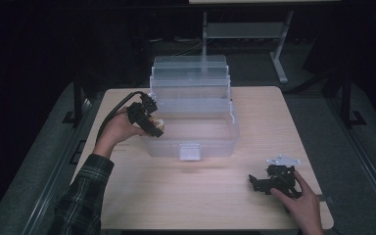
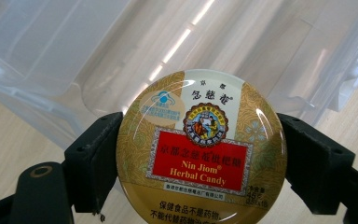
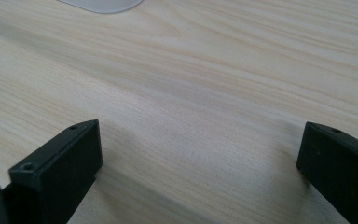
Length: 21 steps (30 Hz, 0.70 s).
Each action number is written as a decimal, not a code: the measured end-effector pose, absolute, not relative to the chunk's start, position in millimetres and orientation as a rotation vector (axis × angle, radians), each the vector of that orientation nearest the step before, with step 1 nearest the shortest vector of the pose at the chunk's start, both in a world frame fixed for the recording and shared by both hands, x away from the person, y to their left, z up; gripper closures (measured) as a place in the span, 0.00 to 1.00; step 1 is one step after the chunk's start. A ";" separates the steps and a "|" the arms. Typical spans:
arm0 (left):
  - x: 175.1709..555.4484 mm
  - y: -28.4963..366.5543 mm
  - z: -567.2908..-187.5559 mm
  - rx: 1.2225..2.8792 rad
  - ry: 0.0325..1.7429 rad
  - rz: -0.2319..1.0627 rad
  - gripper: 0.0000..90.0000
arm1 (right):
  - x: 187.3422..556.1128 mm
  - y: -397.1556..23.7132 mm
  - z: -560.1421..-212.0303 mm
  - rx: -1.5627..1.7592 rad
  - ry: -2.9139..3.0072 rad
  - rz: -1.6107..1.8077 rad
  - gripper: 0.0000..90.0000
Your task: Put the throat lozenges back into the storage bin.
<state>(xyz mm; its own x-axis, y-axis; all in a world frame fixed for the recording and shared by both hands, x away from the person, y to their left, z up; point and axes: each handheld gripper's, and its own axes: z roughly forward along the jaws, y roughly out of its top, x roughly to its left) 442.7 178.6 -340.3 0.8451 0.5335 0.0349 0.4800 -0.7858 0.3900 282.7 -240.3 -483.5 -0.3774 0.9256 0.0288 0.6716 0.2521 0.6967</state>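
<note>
Over clear tiered storage box (image 1: 192,117), left gripper (image 2: 200,154) clamping Nin Jiom candy tin (image 2: 200,149) (likely for stowing); right gripper (image 3: 200,154) parked, jaws wide.

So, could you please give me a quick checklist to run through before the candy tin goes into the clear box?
1. Grip: the left gripper has a jaw on each side of the tin: ok.
2. Tin closed: its printed lid faces the camera, but the seam is hidden: cannot tell.
3. Box open: its tiers stand stepped back in the high view, the bottom compartment exposed: ok.
4. Room in the box: nothing shows through the clear walls, though glare blurs them: cannot tell.
5. Right gripper out of the way: it sits low at the table's near right, jaws open, apart from the box: ok.
</note>
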 end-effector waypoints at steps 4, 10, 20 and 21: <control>443.8 179.0 -341.8 2.648 0.762 0.202 0.21 | 282.7 -240.2 -483.5 1.459 2.142 0.894 0.00; 444.5 178.0 -342.8 2.646 0.762 0.203 0.21 | 282.7 -240.3 -483.4 1.459 2.142 0.894 0.00; 444.8 178.2 -341.5 2.630 0.763 0.207 0.20 | 282.7 -240.3 -483.4 1.459 2.143 0.894 0.00; 444.6 178.3 -341.3 2.628 0.764 0.208 0.20 | 282.7 -240.3 -483.5 1.459 2.142 0.894 0.00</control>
<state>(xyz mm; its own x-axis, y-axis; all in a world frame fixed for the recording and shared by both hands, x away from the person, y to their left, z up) 444.6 178.3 -341.3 0.8401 0.5415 0.0315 0.4830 -0.7732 0.4109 282.7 -240.3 -483.5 -0.3773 0.9256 0.0289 0.6718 0.2521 0.6965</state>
